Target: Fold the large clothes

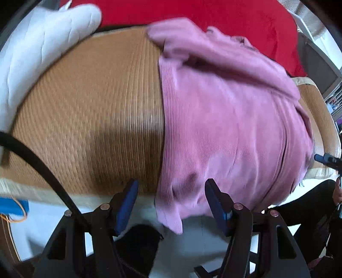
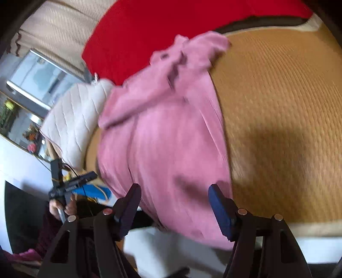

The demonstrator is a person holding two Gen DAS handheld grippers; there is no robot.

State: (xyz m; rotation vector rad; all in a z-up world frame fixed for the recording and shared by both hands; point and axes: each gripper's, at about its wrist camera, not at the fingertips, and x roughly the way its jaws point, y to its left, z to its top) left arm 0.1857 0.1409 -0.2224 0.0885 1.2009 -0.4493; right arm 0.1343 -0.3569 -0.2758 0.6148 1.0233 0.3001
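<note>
Left wrist view: woven bed mat [image 1: 85, 111] fills most of frame, tan, ribbed. Red blanket [image 1: 213, 19] along far edge, white quilted pillow [image 1: 42, 42] at far corner. Pink ribbed garment [image 1: 224, 119] lies on the mat, already narrowed lengthwise, sleeve/collar end bunched at far side, near hem hanging a bit over the bed edge. Frames blurred, so fine creases not readable.

Left tool [image 1: 168, 203]: jaws apart, empty, near hem corner sits between them. Right tool [image 2: 175, 205]: jaws apart, empty, over the hem's other side.

Judgement: step in hand = grab near hem w/ both tools, fold up toward collar. To do well: pinch both hem corners at matching depth, catch all layers, lift level, keep tension across so the cloth doesn't sag, lay the hem square on the bunched end. Risk: single-layer grab, skewed fold.
</note>
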